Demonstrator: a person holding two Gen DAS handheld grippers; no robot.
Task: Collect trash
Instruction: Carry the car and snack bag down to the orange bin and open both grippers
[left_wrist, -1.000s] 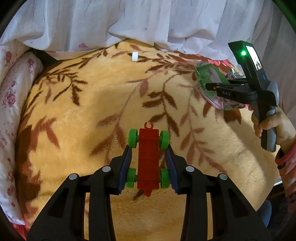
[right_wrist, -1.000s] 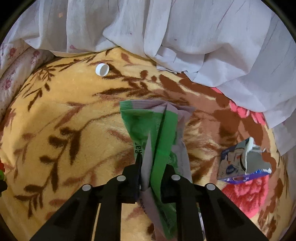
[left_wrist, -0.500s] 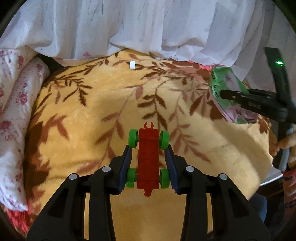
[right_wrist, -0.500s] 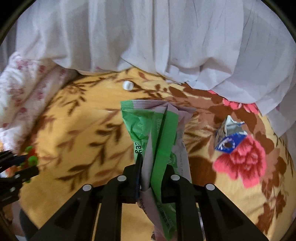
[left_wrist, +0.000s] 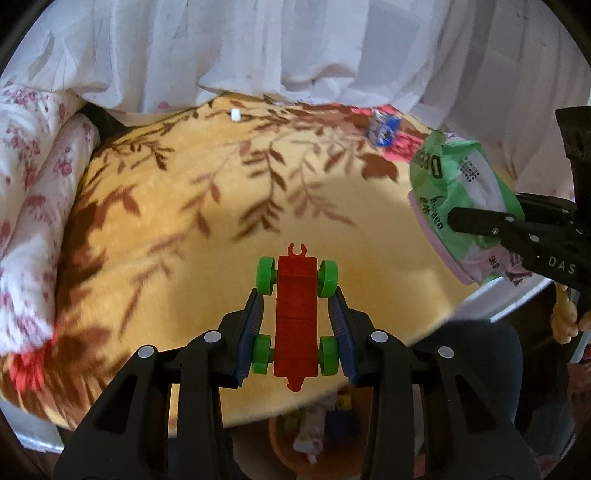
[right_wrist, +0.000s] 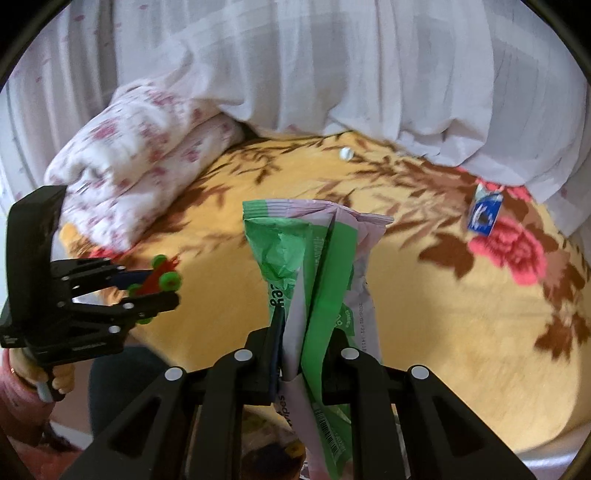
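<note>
My left gripper is shut on a red toy car with green wheels and holds it above the near edge of the bed. It also shows at the left of the right wrist view. My right gripper is shut on a crumpled green and pink wrapper, which also shows at the right of the left wrist view. A white bottle cap and a crushed blue and white carton lie on the yellow leaf-patterned blanket far back.
White curtains hang behind the bed. A floral pillow lies at the left. An orange bin with scraps inside stands on the floor below the bed edge, under my left gripper. The cap and carton show in the right wrist view.
Both grippers have pulled back from the bed toward its near edge, still holding the toy car and the wrapper. The bin has come into view below.
</note>
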